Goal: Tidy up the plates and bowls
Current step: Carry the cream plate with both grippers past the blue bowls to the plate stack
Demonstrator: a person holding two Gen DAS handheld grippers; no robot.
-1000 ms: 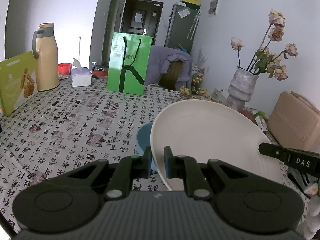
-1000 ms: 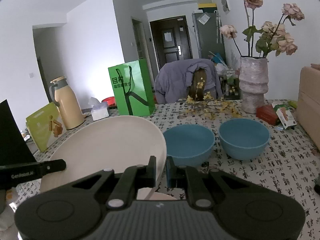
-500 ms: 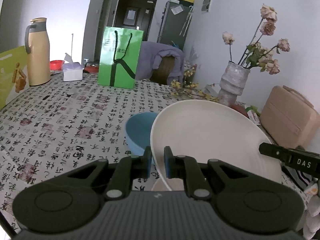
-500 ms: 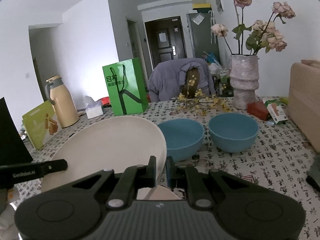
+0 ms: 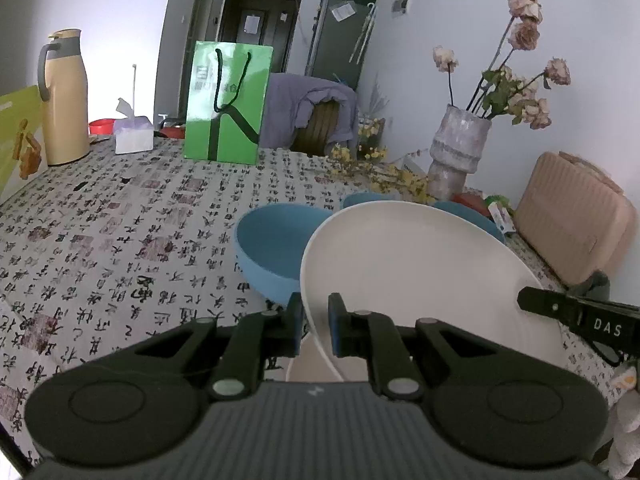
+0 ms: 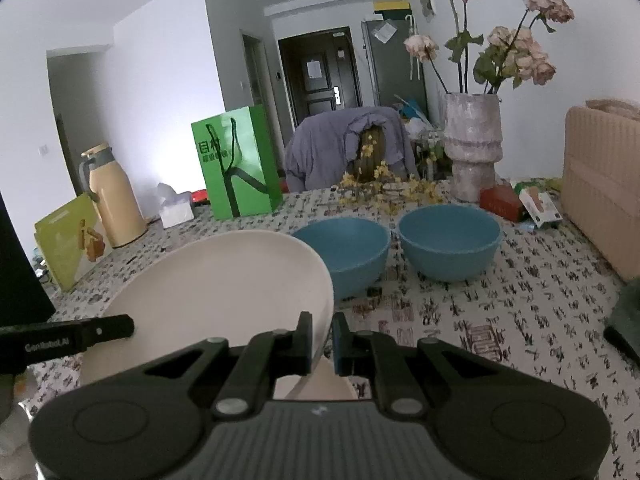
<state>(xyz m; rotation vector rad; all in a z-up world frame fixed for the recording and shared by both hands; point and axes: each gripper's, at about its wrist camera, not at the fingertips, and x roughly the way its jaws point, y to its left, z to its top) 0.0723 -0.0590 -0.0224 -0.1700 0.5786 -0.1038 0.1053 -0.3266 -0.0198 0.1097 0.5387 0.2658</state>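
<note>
Your white plate [image 5: 420,276] is tilted above the patterned table [image 5: 120,220], near two blue bowls [image 6: 342,250]. Left gripper [image 5: 315,322] clamps its left rim; right gripper [image 6: 322,342] clamps the right rim.

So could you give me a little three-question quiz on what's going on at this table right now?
1. True or false: both grippers clamp the same white plate.
2. How many blue bowls stand on the table?
3. What stands just behind the right-hand blue bowl: A) vase, B) green bag, C) flask?

Key: 1 true, left gripper and right gripper; 2 two; 3 A.
</note>
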